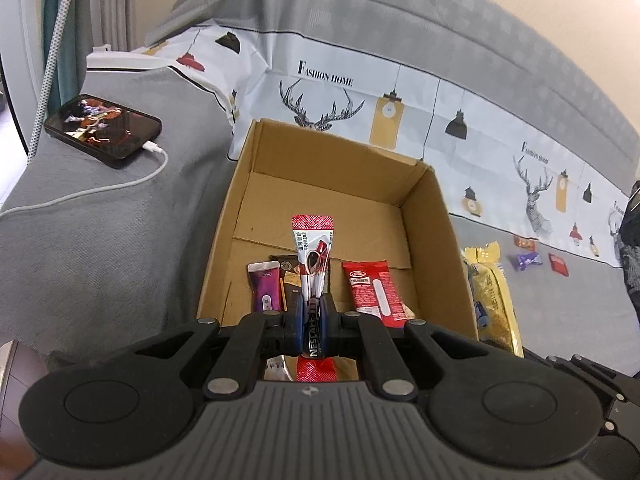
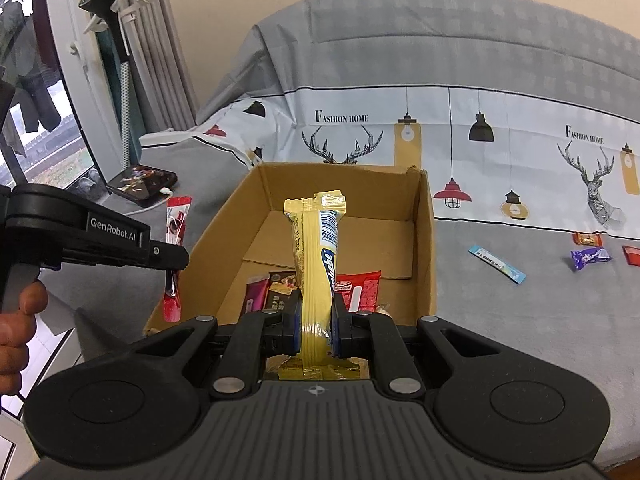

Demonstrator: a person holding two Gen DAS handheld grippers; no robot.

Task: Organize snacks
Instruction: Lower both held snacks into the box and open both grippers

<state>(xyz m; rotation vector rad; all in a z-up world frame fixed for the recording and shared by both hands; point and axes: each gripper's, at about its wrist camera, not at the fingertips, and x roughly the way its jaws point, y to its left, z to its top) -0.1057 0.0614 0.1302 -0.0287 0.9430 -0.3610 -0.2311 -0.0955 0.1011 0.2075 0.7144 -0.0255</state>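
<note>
An open cardboard box (image 1: 436,240) stands on the grey bed; it also shows in the right wrist view (image 2: 426,240). My left gripper (image 1: 311,320) is shut on a red and white Nescafe sachet (image 1: 314,248), held over the box's near edge; the sachet shows from the side in the right wrist view (image 2: 176,232). My right gripper (image 2: 315,328) is shut on a long yellow snack packet (image 2: 316,248), above the box's near edge. Inside the box lie a purple packet (image 1: 265,286), a dark brown packet (image 1: 290,276) and a red packet (image 1: 372,288).
Loose snacks lie on the bed to the right: a blue stick (image 2: 497,264), a purple candy (image 2: 590,258), an orange candy (image 2: 587,239), a red one (image 2: 632,255). A phone (image 1: 102,126) on a charging cable lies at the left. A patterned sheet covers the back.
</note>
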